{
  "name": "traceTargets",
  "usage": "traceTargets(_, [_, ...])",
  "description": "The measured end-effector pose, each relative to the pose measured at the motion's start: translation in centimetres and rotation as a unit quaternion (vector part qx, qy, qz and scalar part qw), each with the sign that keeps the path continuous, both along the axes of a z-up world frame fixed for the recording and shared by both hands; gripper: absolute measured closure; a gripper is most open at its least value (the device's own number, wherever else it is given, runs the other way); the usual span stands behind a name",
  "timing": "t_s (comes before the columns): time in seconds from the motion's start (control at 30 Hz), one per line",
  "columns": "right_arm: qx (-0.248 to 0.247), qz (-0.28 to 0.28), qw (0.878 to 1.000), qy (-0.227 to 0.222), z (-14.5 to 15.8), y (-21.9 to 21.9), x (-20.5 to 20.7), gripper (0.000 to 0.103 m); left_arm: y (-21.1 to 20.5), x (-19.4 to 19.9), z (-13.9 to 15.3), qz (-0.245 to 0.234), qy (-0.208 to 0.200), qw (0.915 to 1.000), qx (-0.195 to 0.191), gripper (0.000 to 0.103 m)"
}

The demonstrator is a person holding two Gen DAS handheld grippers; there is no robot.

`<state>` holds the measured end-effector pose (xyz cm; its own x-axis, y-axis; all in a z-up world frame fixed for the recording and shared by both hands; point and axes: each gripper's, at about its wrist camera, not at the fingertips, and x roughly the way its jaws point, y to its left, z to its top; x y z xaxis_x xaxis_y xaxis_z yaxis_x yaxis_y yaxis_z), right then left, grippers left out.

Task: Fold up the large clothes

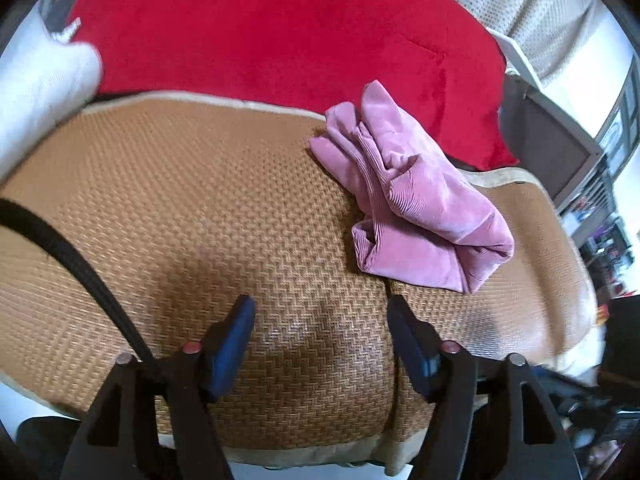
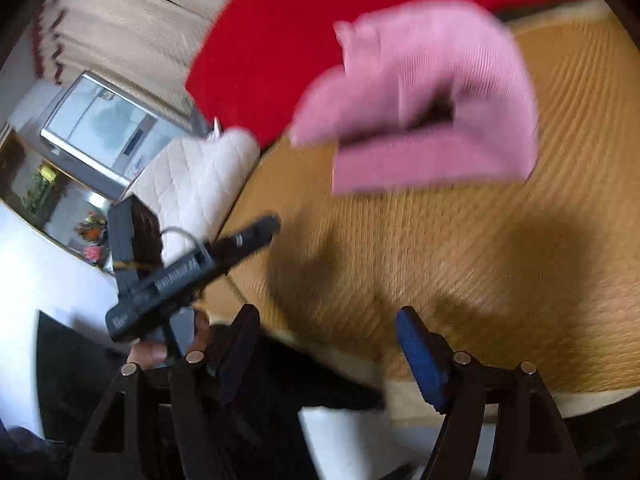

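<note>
One folded pink garment (image 1: 416,200) near mat edge (image 1: 520,178).

A woven rattan mat (image 1: 168,208) with a pale cloth border covered the bed, and a red blanket (image 1: 280,24) lay along its far side. A white quilted pillow (image 2: 200,176) sat at one edge. Beige curtains (image 2: 132,12) hung behind, daylight falling bright across shelves (image 1: 608,216).
</note>
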<state>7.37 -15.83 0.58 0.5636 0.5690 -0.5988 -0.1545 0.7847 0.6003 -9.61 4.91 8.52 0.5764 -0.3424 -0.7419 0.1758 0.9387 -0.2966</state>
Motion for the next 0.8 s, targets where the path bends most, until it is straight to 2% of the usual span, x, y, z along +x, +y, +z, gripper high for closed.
traceTargets(0.07, [-0.017,-0.028,0.999,-0.019,1.1,-0.7,-0.8,0.028,-1.2,-0.4,0.9,0.010,-0.010,0.9994,0.030,0.030])
traceTargets(0.17, [-0.059,-0.066,0.994,-0.056,3.2,-0.8,-2.2,0.028,-1.8,-1.1,2.3,0.029,-0.029,0.9976,0.055,0.022])
traceTargets(0.27, [-0.104,-0.100,0.985,-0.093,5.1,-0.8,-3.5,0.020,-2.9,-1.9,3.6,0.040,-0.053,0.9946,0.080,0.022])
traceTargets(0.4, [-0.157,-0.111,0.974,-0.119,6.8,0.0,-4.4,0.017,-4.1,-3.3,5.2,0.042,-0.077,0.9909,0.102,0.020])
traceTargets(0.53, [-0.204,-0.112,0.964,-0.124,6.7,0.3,-5.1,0.002,-4.9,-4.3,6.3,0.044,-0.091,0.9886,0.111,0.017])
traceTargets(0.8, [-0.220,-0.122,0.960,-0.120,6.5,-0.3,-4.8,0.002,-5.1,-4.4,6.3,0.068,-0.083,0.9851,0.135,0.017])
